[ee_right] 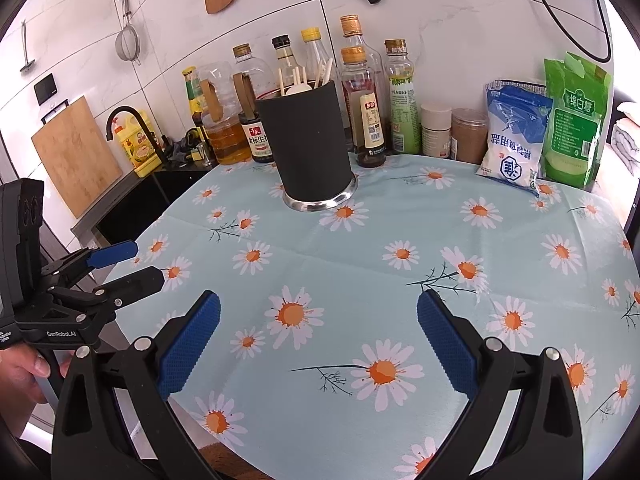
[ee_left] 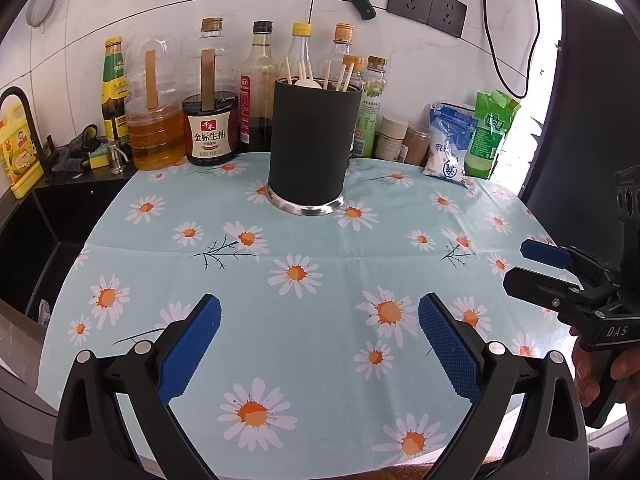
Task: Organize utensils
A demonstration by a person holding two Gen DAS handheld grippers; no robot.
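Nearest the cameras: left gripper [ee_left: 319, 346] and right gripper [ee_right: 319, 344], both w/ jaws spread wide, blue pads apart, nothing between them. Neither touches the desk [ee_left: 328, 240]; each hovers above the daisy-print cloth. In the left wrist view the right gripper shows side-on at the frame edge, also empty; a hand [ee_right: 24, 372] grips the left unit's handle in the right wrist view.

Mid-desk: cloth bare, no loose utensils visible on it.

Further back, approx. centre: black utensil holder [ee_left: 310, 146] w/ steel base, upright, near the rear of the cloth. Chopsticks [ee_left: 345, 74] and a pale spoon [ee_left: 307, 82] stand inside it, tops showing above the rim. Behind: row of bottles [ee_left: 210, 96] and bags along the wall.

Judgement: utensils appear already stowed; task looks at or near its end, or no item yet drawn. If a further pick is req'd, approach the holder from above, close on one handle only, lift straight to avoid tipping the holder into the bottles.
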